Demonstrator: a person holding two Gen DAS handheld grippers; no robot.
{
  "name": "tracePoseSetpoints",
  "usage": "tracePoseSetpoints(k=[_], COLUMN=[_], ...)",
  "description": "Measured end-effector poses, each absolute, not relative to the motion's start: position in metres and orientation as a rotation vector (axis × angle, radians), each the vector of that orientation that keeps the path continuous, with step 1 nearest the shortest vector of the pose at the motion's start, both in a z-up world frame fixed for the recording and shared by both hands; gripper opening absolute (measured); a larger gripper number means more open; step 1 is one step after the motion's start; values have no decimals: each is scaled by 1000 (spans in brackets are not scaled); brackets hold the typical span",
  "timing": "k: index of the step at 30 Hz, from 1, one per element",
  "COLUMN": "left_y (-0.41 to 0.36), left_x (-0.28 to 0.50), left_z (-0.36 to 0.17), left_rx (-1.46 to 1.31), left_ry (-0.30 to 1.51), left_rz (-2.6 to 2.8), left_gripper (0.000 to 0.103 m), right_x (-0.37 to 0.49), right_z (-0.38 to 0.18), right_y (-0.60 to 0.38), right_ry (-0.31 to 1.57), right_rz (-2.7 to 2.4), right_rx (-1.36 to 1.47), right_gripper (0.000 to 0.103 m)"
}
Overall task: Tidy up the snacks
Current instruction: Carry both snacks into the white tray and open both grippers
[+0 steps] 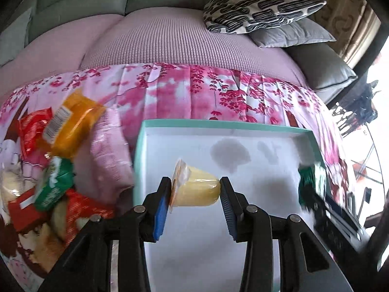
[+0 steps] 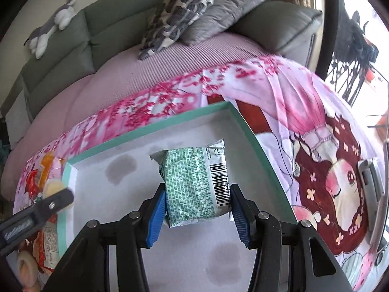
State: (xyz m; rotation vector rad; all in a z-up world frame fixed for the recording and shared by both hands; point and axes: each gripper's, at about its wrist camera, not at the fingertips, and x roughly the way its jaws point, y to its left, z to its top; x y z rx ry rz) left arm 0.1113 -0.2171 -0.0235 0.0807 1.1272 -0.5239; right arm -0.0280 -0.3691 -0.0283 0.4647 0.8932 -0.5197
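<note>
My left gripper [image 1: 194,189] is shut on a yellow jelly cup [image 1: 197,189], held sideways above the left part of a shallow white tray with a teal rim [image 1: 218,123]. My right gripper [image 2: 197,203] is shut on a green snack packet [image 2: 194,185] with a barcode, held over the same tray [image 2: 150,126]. The right gripper and its green packet show blurred at the right of the left wrist view [image 1: 311,185]. The left gripper shows at the left of the right wrist view [image 2: 48,202].
A pile of snack packets [image 1: 48,160], orange, red and green, lies left of the tray on a pink floral cloth [image 1: 194,90]. Behind is a sofa with a lilac cover [image 1: 158,39] and patterned and grey cushions [image 1: 262,7]. A plush toy [image 2: 51,22] lies on the sofa back.
</note>
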Motion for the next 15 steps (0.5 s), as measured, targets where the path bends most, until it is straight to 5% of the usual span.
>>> tracePoseSetpoints(k=[3, 15], left_y=[-219, -120], left_x=[110, 89], left_z=[-23, 7], left_rx=[56, 45], left_ry=[1140, 1090], left_rz=[-541, -301], left_gripper=[71, 87], right_x=[-28, -41], right_z=[-31, -11], right_y=[-372, -343], right_ry=[912, 910], right_rz=[-518, -484], right_rx=[472, 433], right_gripper=[54, 87])
